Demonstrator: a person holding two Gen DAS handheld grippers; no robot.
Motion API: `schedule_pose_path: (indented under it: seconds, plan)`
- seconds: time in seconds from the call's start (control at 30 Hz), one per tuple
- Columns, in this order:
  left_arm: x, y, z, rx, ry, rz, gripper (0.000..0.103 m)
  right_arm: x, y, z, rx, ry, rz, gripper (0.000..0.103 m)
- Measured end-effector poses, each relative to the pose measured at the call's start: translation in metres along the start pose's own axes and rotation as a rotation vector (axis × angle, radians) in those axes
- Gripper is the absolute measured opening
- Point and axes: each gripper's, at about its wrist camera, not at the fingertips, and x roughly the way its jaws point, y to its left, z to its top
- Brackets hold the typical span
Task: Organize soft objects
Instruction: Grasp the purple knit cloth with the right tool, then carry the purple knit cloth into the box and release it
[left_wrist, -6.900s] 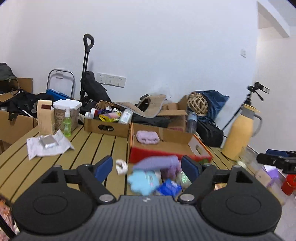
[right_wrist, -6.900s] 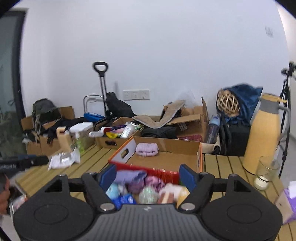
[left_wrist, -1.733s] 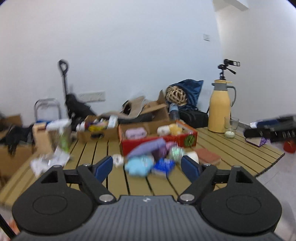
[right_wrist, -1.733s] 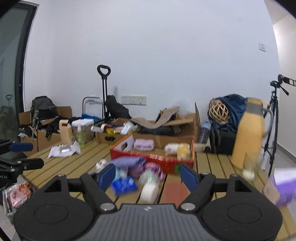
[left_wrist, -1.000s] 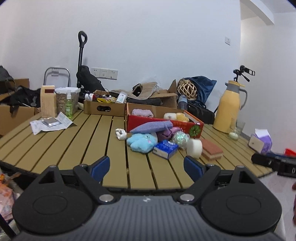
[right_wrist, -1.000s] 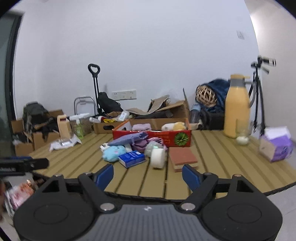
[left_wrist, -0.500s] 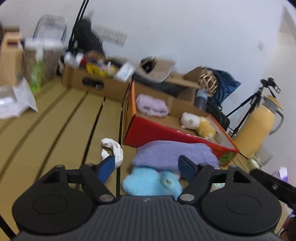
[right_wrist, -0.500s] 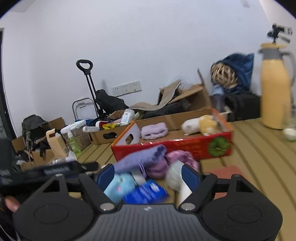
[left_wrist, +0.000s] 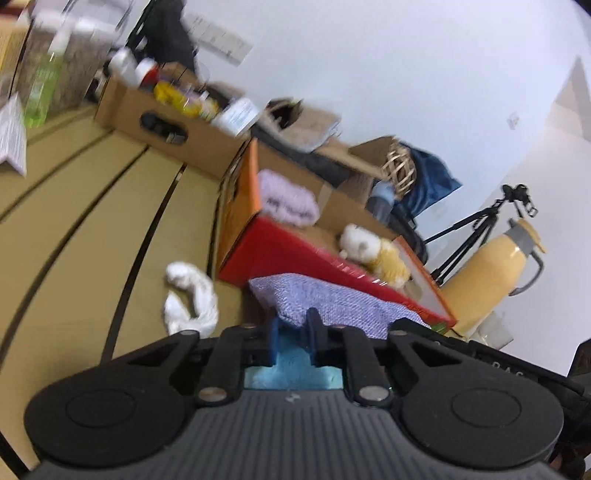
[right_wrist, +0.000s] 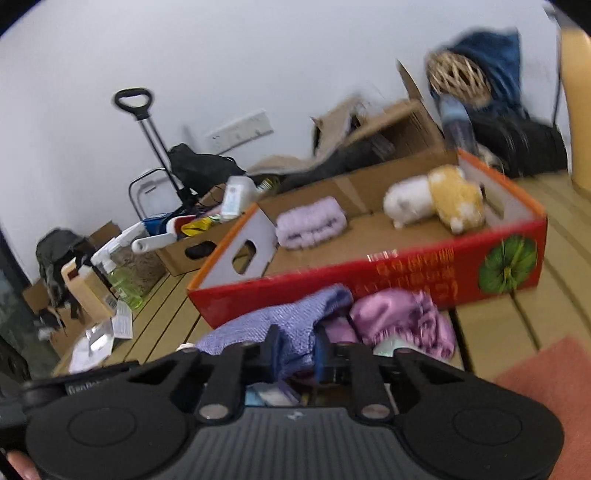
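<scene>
A purple knit cloth (left_wrist: 332, 295) lies draped over the pile in front of the red cardboard box (left_wrist: 295, 251). My left gripper (left_wrist: 293, 334) has its jaws closing tight on the cloth's near edge, above a blue plush toy (left_wrist: 291, 373). In the right wrist view my right gripper (right_wrist: 295, 354) is closing its jaws on the other end of the purple cloth (right_wrist: 280, 325), which bunches between the pads. A pink satin piece (right_wrist: 402, 321) lies beside it. Inside the red box (right_wrist: 406, 273) sit a folded lavender towel (right_wrist: 310, 221) and a white and yellow plush (right_wrist: 432, 203).
A twisted white rag (left_wrist: 192, 295) lies on the slatted wooden table (left_wrist: 74, 206) left of the pile. Behind stands a brown box of bottles (left_wrist: 166, 122). A yellow thermos (left_wrist: 484, 273) and tripod (left_wrist: 480, 221) are at right. A terracotta pad (right_wrist: 546, 376) lies right of the pile.
Both grippers have come forward and down from the table's edge to the pile. Their jaws have gone from wide apart to closed on the purple cloth.
</scene>
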Motion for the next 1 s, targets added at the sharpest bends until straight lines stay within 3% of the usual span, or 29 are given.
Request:
schedule_pose_path:
  seconds: [0.13,0.33,0.47,0.7,1.0]
  plan:
    - [-0.024,-0.026,0.000,0.081,-0.059,0.031,0.009,-0.018,0.022,0.001,-0.112,-0.064,-0.011,0.011]
    - [-0.104,-0.074,-0.022,0.150,-0.145,-0.019,0.009,-0.081,0.031,0.002,-0.140,-0.117,0.037,0.011]
    - [-0.149,-0.107,-0.057,0.238,-0.138,-0.016,0.009,-0.136,0.035,-0.016,-0.188,-0.124,0.058,0.011]
    - [-0.210,-0.138,-0.101,0.259,-0.130,-0.022,0.009,-0.216,0.036,-0.058,-0.196,-0.106,0.087,0.011]
    - [-0.268,-0.165,-0.134,0.296,-0.168,-0.026,0.009,-0.294,0.046,-0.088,-0.218,-0.162,0.111,0.011]
